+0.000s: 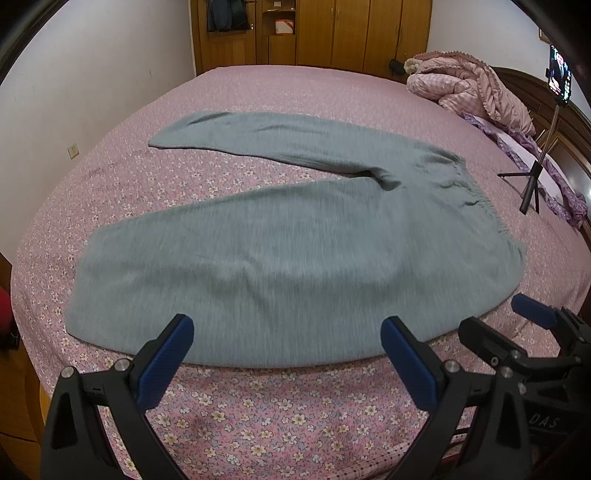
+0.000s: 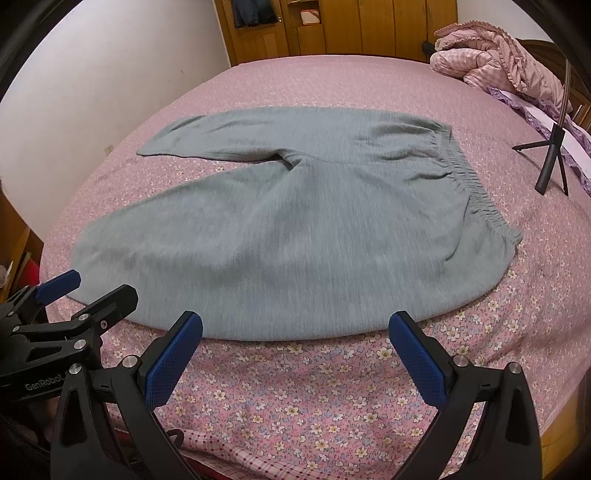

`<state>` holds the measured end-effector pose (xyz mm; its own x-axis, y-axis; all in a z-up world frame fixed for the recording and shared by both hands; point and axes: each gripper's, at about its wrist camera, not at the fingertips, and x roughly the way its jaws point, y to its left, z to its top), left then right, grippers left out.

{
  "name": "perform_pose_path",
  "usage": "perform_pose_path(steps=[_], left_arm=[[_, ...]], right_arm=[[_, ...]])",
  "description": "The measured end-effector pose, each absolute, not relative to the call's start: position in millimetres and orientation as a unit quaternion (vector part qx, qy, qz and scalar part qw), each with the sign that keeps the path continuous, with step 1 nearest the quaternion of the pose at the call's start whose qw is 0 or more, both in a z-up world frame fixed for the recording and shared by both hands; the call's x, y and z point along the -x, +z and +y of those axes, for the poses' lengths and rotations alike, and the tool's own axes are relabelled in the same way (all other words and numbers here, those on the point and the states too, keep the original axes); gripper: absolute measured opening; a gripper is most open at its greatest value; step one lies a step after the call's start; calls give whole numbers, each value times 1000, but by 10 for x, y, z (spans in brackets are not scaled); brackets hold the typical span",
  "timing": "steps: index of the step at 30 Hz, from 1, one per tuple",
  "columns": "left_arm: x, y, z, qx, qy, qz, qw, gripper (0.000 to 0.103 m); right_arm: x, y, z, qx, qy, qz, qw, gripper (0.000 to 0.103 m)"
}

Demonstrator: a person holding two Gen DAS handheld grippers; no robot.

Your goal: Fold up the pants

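Observation:
Grey-green pants [image 1: 280, 236] lie flat on the pink flowered bed [image 1: 258, 413], legs spread apart toward the left, elastic waistband [image 1: 476, 195] at the right. They also show in the right wrist view [image 2: 295, 236]. My left gripper [image 1: 286, 332] is open and empty, just above the near edge of the near leg. My right gripper [image 2: 295, 328] is open and empty at the same near edge, closer to the waist. The right gripper shows at the right in the left wrist view [image 1: 524, 317]; the left gripper shows at the left in the right wrist view [image 2: 81, 291].
A crumpled pink quilt [image 1: 472, 88] lies at the far right by the headboard. A phone on a black tripod [image 1: 532, 184] stands on the bed right of the waistband. Wooden wardrobes [image 1: 317, 33] stand behind the bed, a white wall on the left.

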<state>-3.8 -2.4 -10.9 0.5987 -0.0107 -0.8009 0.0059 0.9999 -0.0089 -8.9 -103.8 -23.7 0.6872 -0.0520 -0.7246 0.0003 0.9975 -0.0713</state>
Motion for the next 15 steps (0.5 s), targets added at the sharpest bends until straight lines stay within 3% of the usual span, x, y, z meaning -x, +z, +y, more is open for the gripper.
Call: perform_pose_path(steps=[15], left_arm=[[30, -156, -35, 4, -4, 452, 892, 103]], right_arm=[[82, -240, -1058, 29, -15, 401, 916, 103]])
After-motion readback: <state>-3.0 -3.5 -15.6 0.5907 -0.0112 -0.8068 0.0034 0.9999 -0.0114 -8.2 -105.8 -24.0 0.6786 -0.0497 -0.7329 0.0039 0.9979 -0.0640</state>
